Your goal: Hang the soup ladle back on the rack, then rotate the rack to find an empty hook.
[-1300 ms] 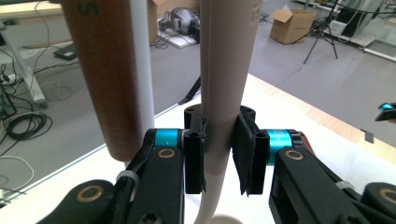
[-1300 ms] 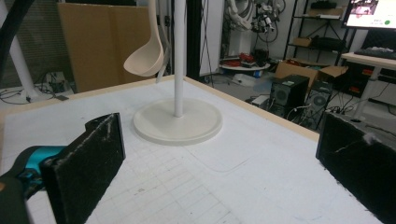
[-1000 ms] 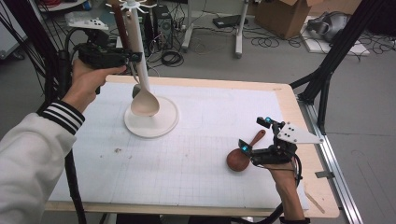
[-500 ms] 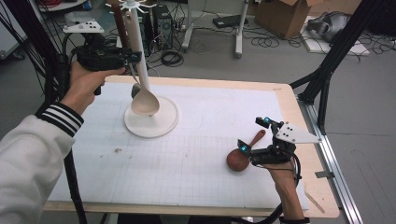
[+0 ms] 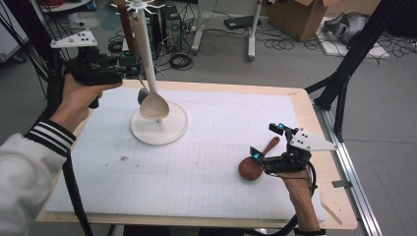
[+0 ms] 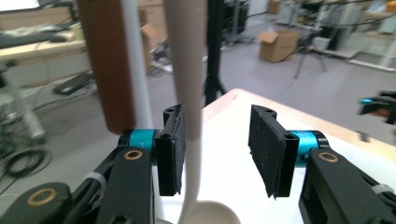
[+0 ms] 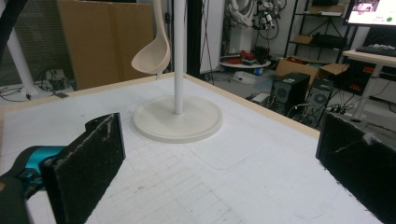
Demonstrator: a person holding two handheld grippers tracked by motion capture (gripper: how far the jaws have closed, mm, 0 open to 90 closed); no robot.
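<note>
Cream ladle (image 5: 154, 105) on the white utensil stand (image 5: 172, 132), high view first: hangs by its handle, bowl low over the round base. Left gripper (image 5: 132, 69) just beside that handle, jaws part-open and just been opening; sits a little farther back from the pole than a second ago. Reads as a release, meaning the ladle looks hung and that step done. Right gripper (image 5: 266, 141) unmoved at the near right of the table (image 5: 295, 113), jaws spread, level with the handle of a brown wooden spoon (image 5: 250, 168) lying on the mat; touching or only close, cannot tell. Probably the next piece for the stand. Top hooks small and pale, so the actual hook under the ladle hard to make out. Brown handle (image 5: 126, 22) also up there, its lower end lost behind the pole.

Left gripper view: left gripper (image 6: 219, 154) with a clear gap between the pads. Ladle handle (image 6: 189, 93) runs down against or just in front of one pad, well clear of the other; no squeeze on it. Stand pole (image 6: 135, 70) and brown handle (image 6: 100, 60) blurred behind, tops cut off. Ladle bowl clipped at the bottom edge.

Right gripper view: right gripper (image 7: 219, 163) wide open, nothing between the pads but bare mat. Ladle (image 7: 152, 56) and stand (image 7: 177, 119) ahead, hook end cut off above.
</note>
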